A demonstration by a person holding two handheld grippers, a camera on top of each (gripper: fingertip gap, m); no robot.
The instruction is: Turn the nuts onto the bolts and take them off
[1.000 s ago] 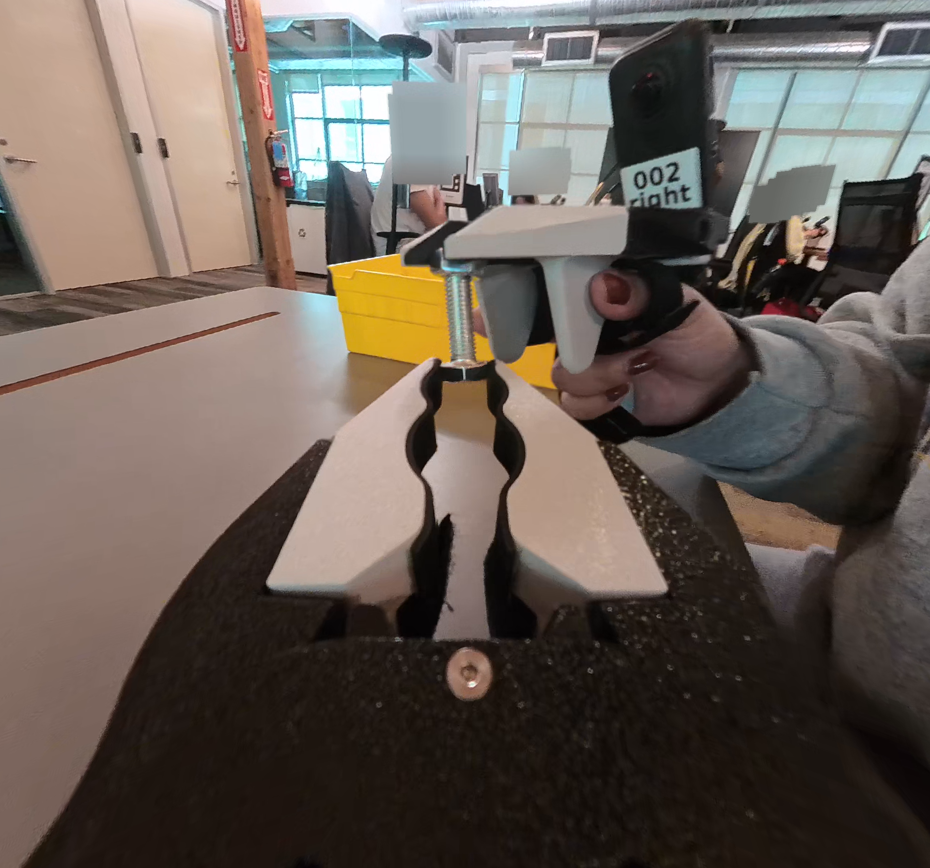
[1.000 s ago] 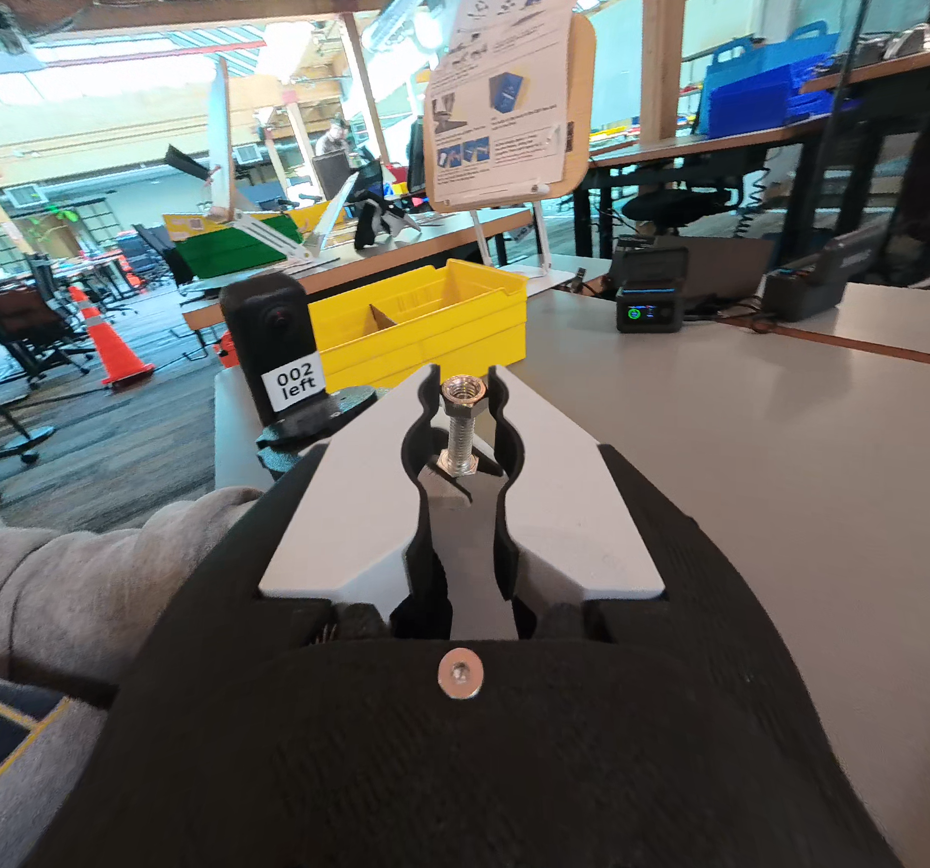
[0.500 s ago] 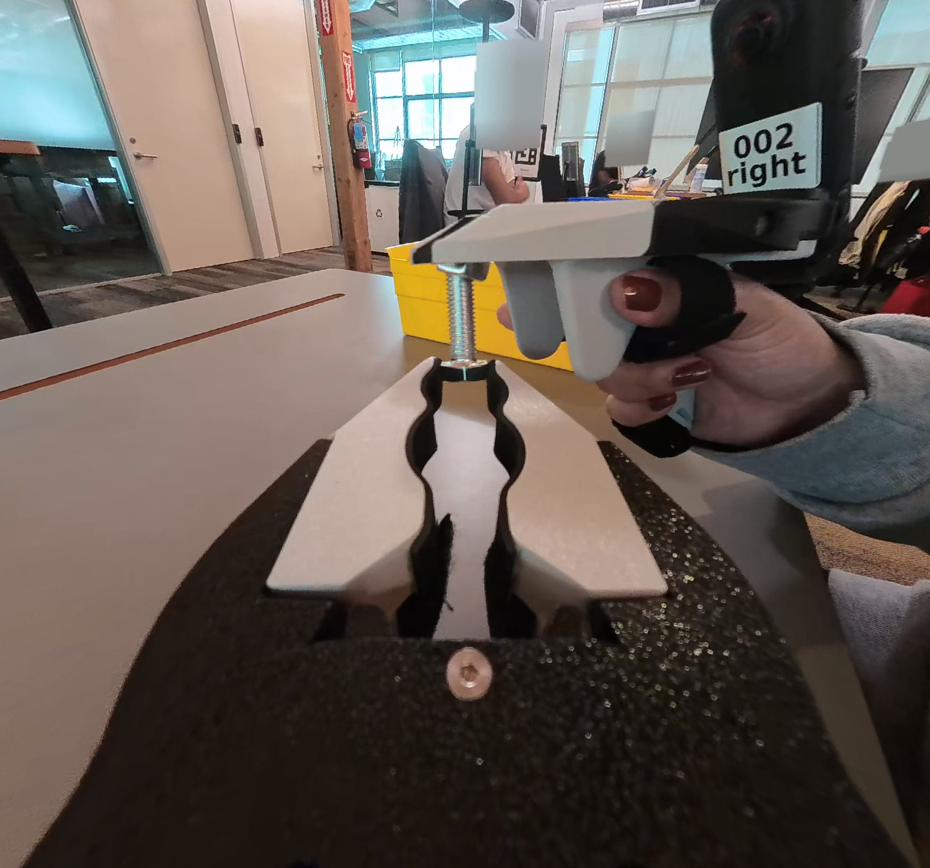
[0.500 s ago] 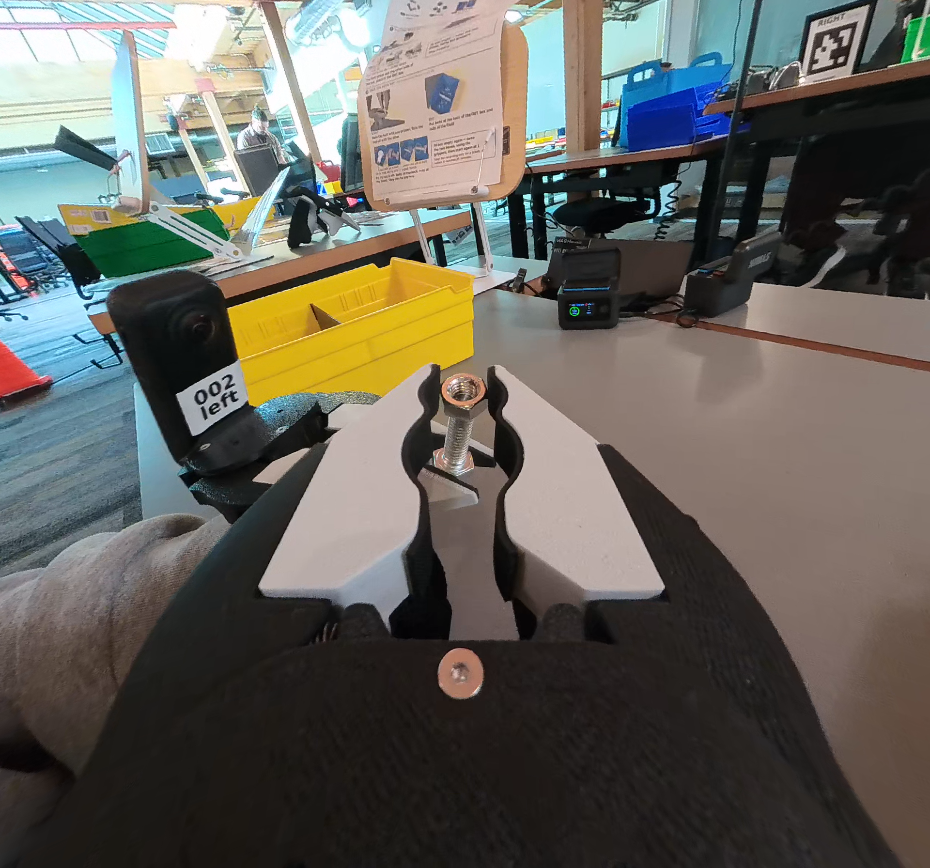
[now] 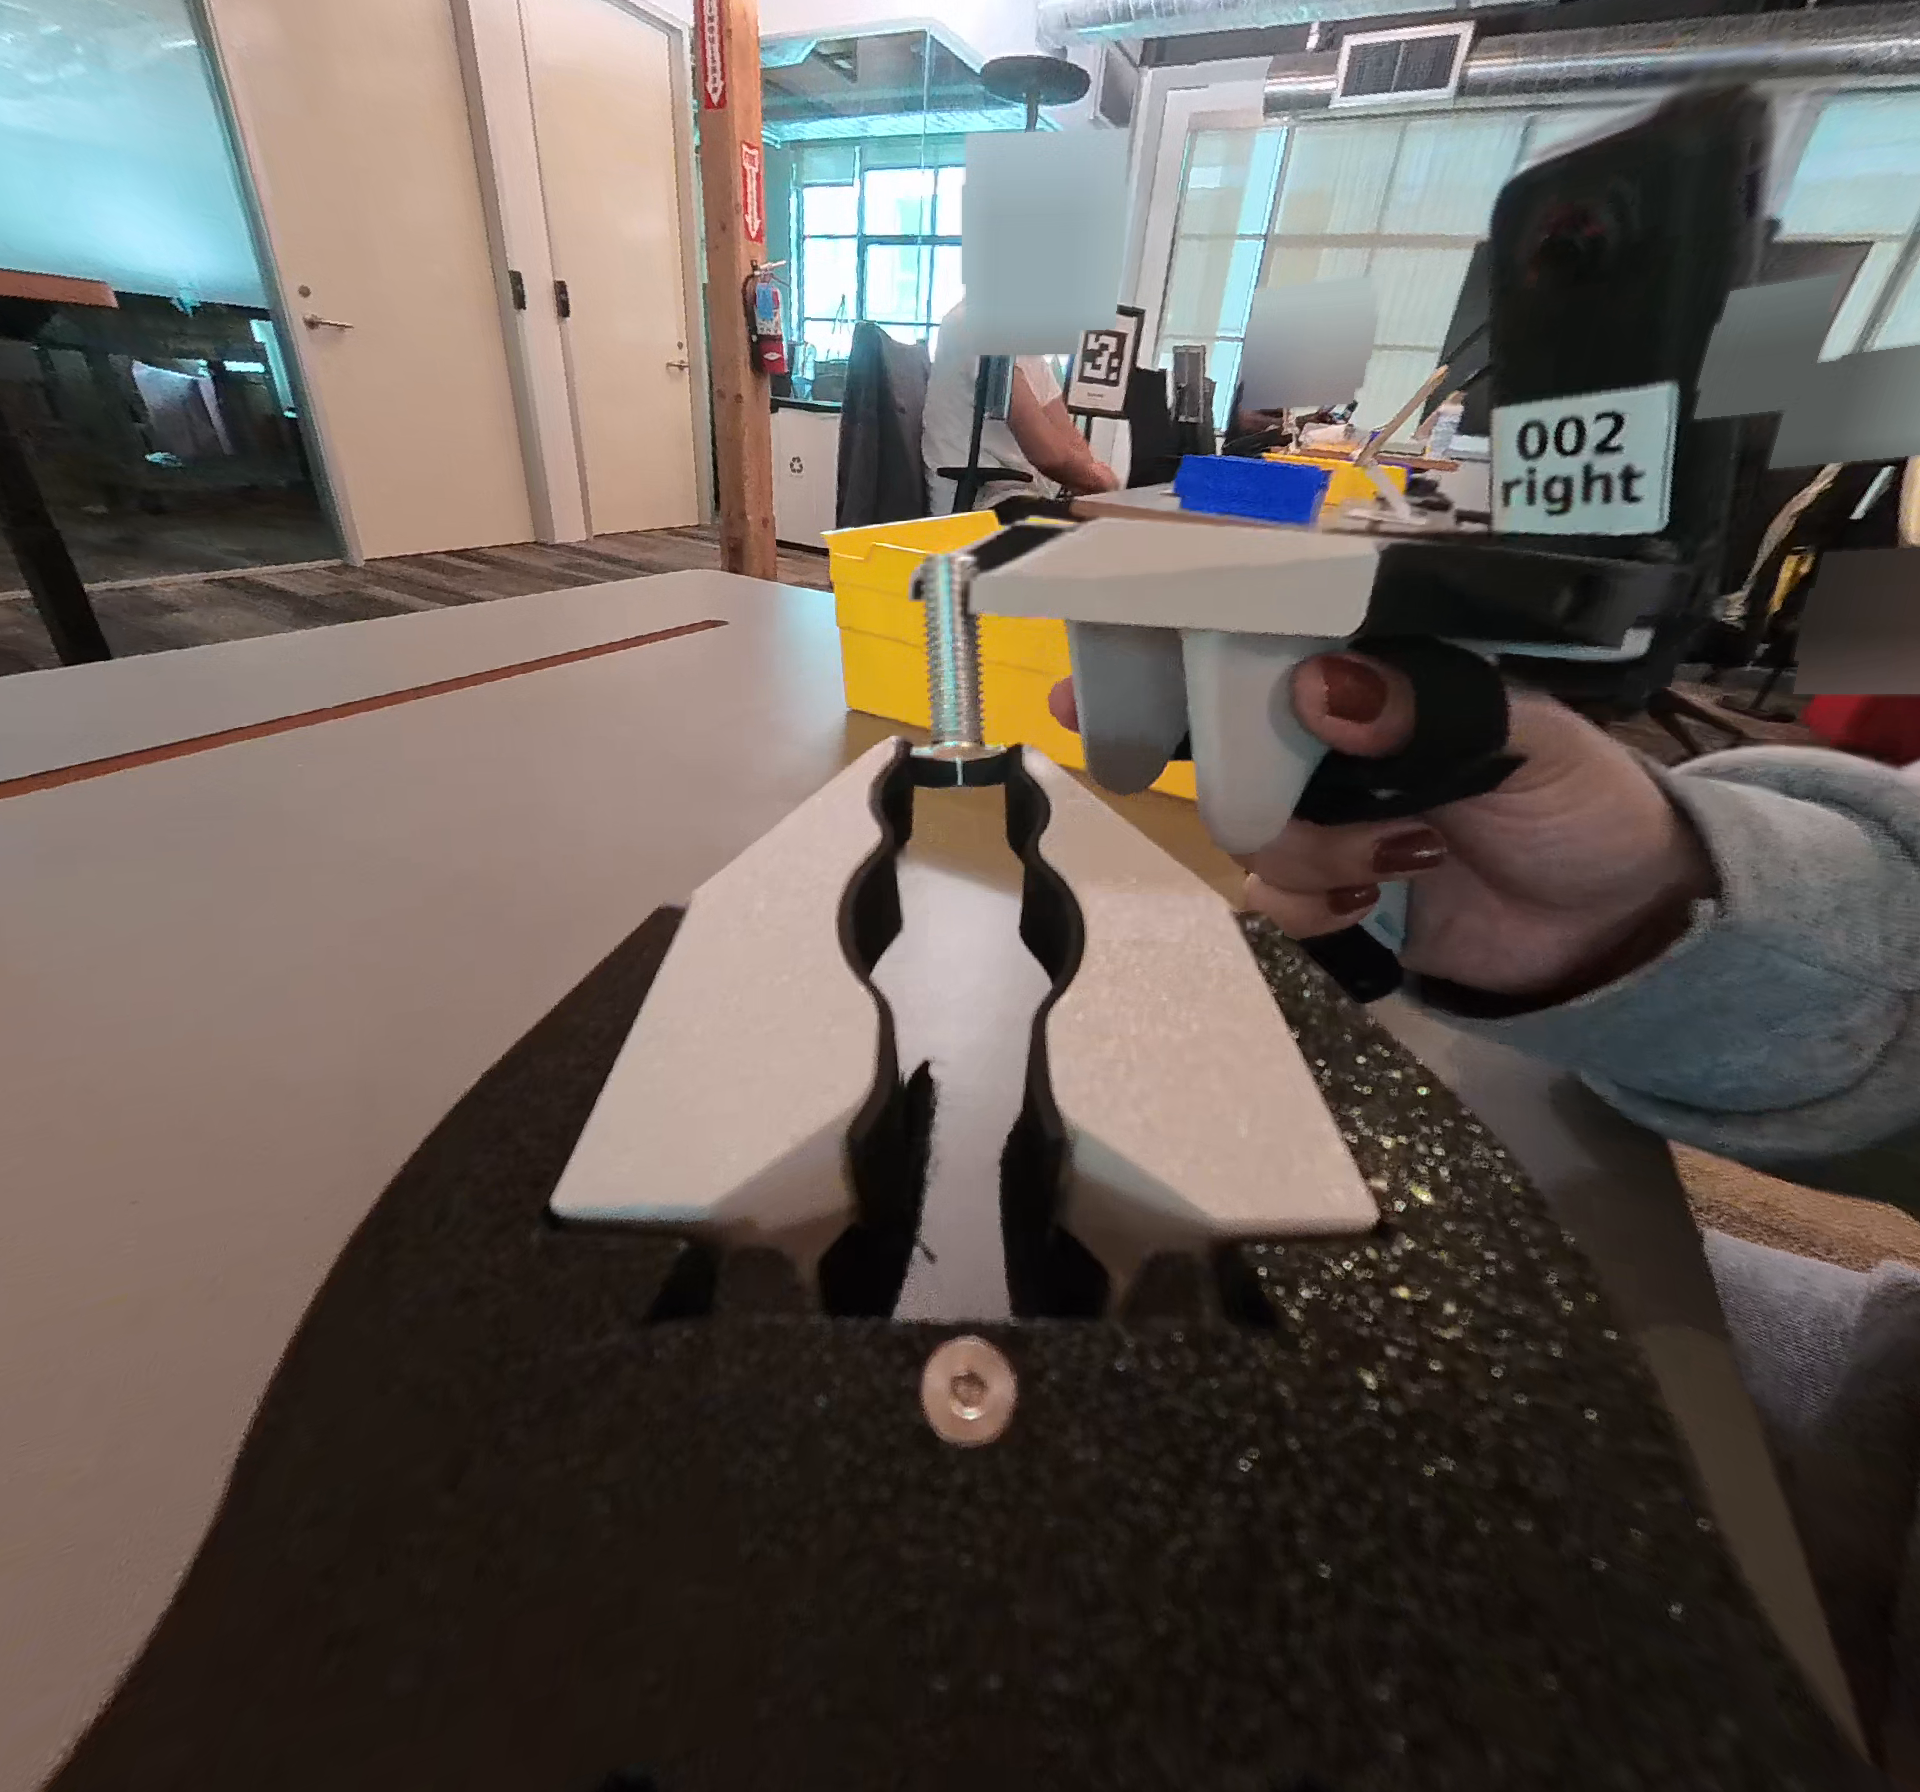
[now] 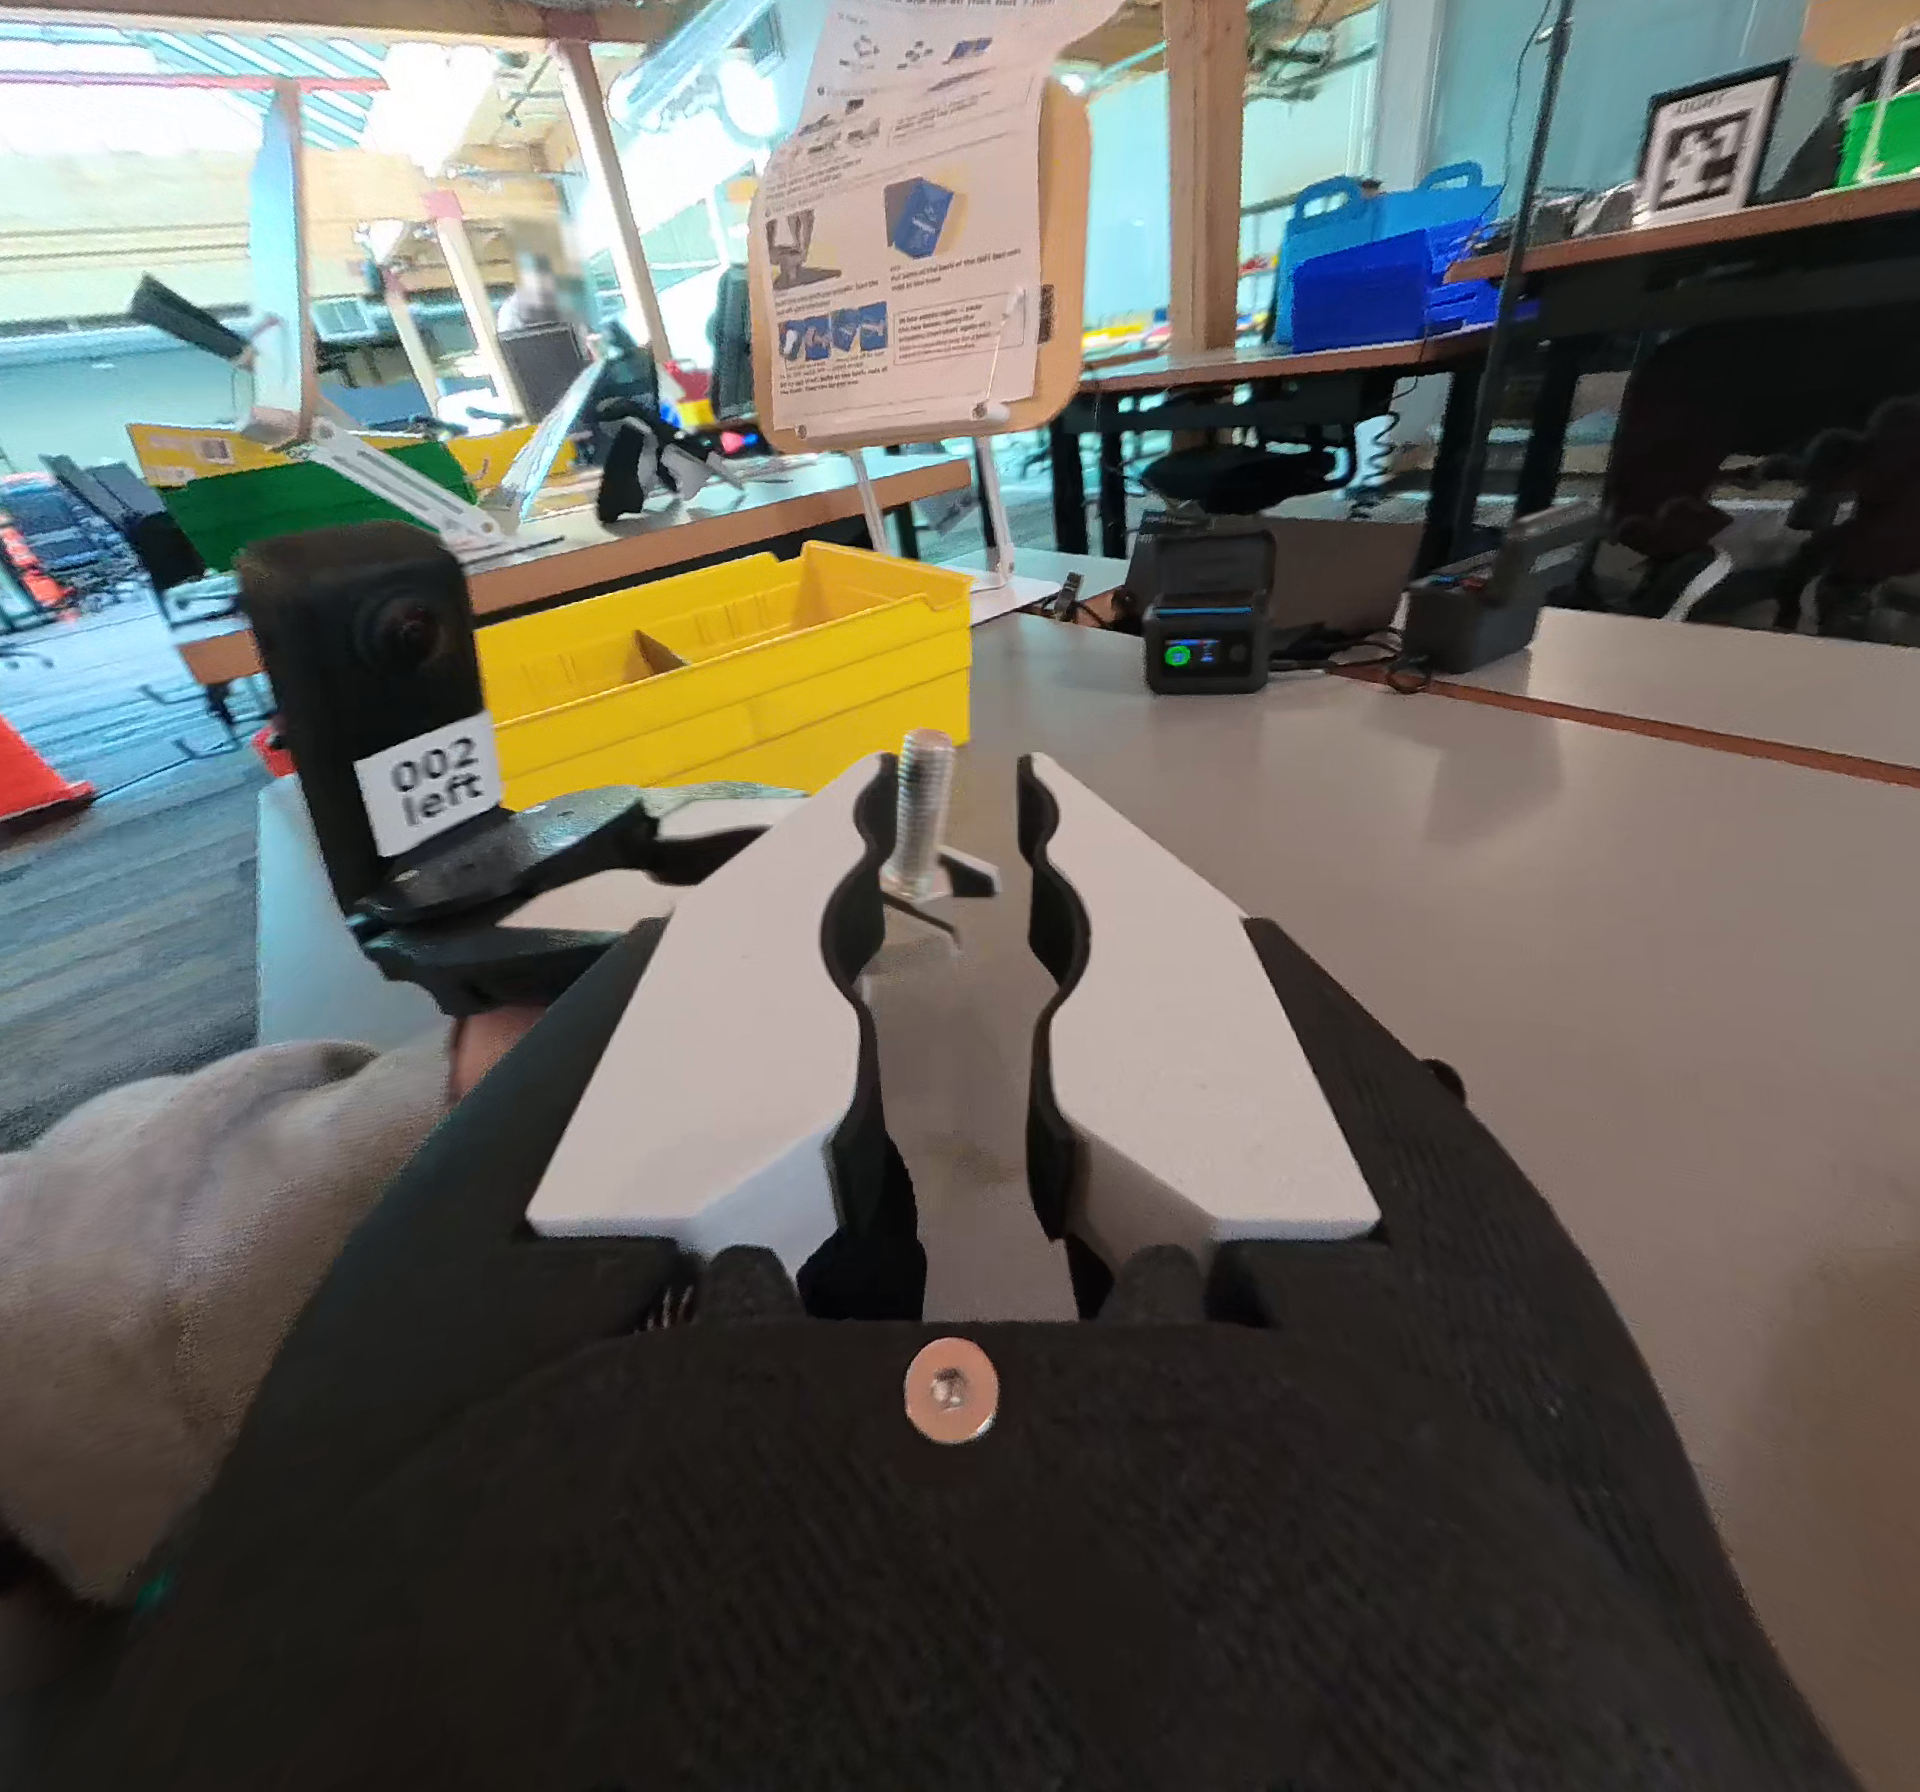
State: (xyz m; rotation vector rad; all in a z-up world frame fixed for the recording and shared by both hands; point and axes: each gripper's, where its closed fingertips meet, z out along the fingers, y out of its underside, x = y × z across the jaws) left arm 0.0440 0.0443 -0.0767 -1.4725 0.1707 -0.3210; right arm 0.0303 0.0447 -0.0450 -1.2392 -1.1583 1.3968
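A silver bolt [image 5: 954, 672] stands upright with its head clamped between the tips of my left gripper [image 5: 956, 753]. In the right wrist view the bolt [image 6: 923, 807] rises just inside my right gripper's left fingertip [image 6: 868, 812]. Its threaded top is bare, and no nut shows in either view. My right gripper [image 6: 953, 760] is level with the bolt's top, jaws apart with nothing gripped between them. From the left wrist view the right gripper [image 5: 992, 566] comes in from the right, its tips beside the bolt's top. The left gripper's body [image 6: 540, 849] shows at the left.
Both grippers hover over a grey table [image 5: 312, 911]. A yellow divided bin [image 6: 727, 682] stands just behind the bolt. A clipboard stand with a printed sheet [image 6: 914, 236] and a small black device [image 6: 1205, 630] stand farther back. Both pictures are slightly blurred. Both grippers' tips are close together, under 4 cm apart.
The nut that sat on the bolt's top between the right gripper's tips no longer shows. The right jaws stand a little wider and have shifted right of the bolt.
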